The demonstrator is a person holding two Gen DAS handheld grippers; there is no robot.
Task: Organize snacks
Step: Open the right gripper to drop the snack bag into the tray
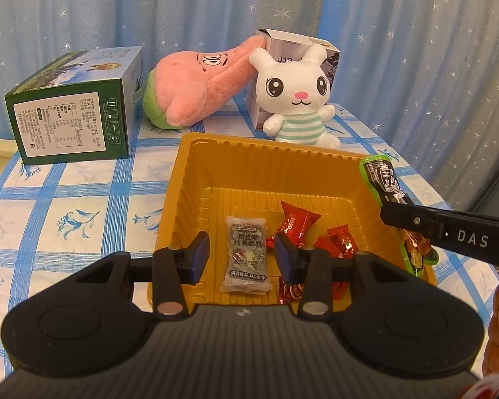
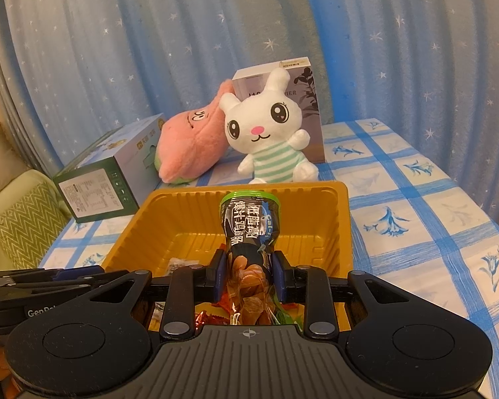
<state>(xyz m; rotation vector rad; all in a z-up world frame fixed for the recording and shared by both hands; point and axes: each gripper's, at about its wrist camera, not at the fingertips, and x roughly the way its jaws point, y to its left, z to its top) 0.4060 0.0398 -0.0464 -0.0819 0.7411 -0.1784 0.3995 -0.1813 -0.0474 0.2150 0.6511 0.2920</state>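
A gold plastic tray (image 1: 196, 179) sits on the blue-checked tablecloth. On its floor lie a grey snack packet (image 1: 246, 259) and several red candies (image 1: 296, 222). My left gripper (image 1: 243, 259) hovers open over the tray's near side, its blue pads apart and clear of the grey packet below. My right gripper (image 2: 249, 277) is shut on a long green and black snack packet (image 2: 249, 229), which it holds tilted above the tray's (image 2: 342, 219) right side. That packet (image 1: 379, 176) also shows in the left wrist view, sticking up past the tray's right rim.
Behind the tray stand a green carton (image 1: 70, 116) on its side, a pink plush (image 1: 196, 89), a white rabbit plush (image 1: 296, 99) and a grey box (image 1: 292, 43). A blue starred curtain closes the back. A patterned cushion (image 2: 20, 226) lies left of the table.
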